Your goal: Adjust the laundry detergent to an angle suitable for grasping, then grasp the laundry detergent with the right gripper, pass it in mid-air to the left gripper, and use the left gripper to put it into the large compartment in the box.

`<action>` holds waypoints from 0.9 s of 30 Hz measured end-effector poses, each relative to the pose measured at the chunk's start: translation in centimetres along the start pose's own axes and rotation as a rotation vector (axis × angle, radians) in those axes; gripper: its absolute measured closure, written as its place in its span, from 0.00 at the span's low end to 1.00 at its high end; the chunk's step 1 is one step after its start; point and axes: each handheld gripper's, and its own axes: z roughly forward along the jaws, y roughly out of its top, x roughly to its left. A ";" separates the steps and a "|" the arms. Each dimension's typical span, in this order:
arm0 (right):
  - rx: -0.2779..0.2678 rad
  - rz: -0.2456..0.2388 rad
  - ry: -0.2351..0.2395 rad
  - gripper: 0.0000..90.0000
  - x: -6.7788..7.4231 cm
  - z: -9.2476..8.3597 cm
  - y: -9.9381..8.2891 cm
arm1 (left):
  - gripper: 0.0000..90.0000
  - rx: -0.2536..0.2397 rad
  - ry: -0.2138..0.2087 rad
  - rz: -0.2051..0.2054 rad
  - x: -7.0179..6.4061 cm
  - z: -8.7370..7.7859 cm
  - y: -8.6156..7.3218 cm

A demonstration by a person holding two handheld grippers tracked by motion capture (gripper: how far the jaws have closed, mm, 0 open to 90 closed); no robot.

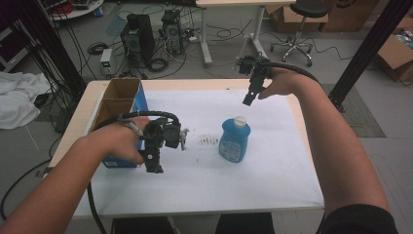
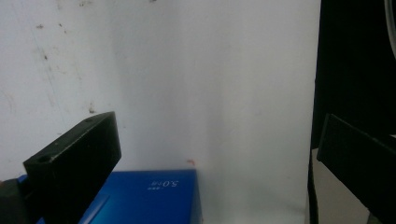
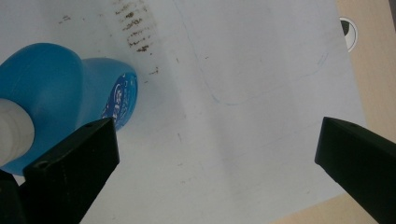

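A blue bottle (image 1: 234, 140) with a white cap stands upright near the middle of the white sheet; the right gripper view looks down on the bottle (image 3: 56, 88) at its left edge. My right gripper (image 1: 249, 99) hovers above and behind the bottle, pointing down, open and empty (image 3: 215, 158). My left gripper (image 1: 153, 165) is held low over the sheet at the left, beside a blue box (image 1: 117, 161), open with nothing between its fingers (image 2: 215, 158). The box's blue top (image 2: 154, 196) lies just below those jaws.
An open cardboard box (image 1: 119, 97) with a blue side stands at the table's left edge. Dark smudges (image 1: 208, 141) mark the white sheet left of the bottle. Computers, cables and a stool crowd the floor beyond the table.
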 end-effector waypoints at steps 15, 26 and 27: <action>-0.013 0.009 0.002 0.00 0.0 -0.3 -0.6 | 0.00 -0.011 0.013 0.008 -0.1 -0.7 0.4; -0.020 0.012 0.003 0.00 -0.9 0.0 -0.7 | 0.00 -0.018 0.008 0.008 0.3 -0.5 0.3; -0.022 0.016 0.004 0.00 -0.9 0.0 -0.8 | 0.00 -0.014 0.007 0.008 0.3 -0.5 0.3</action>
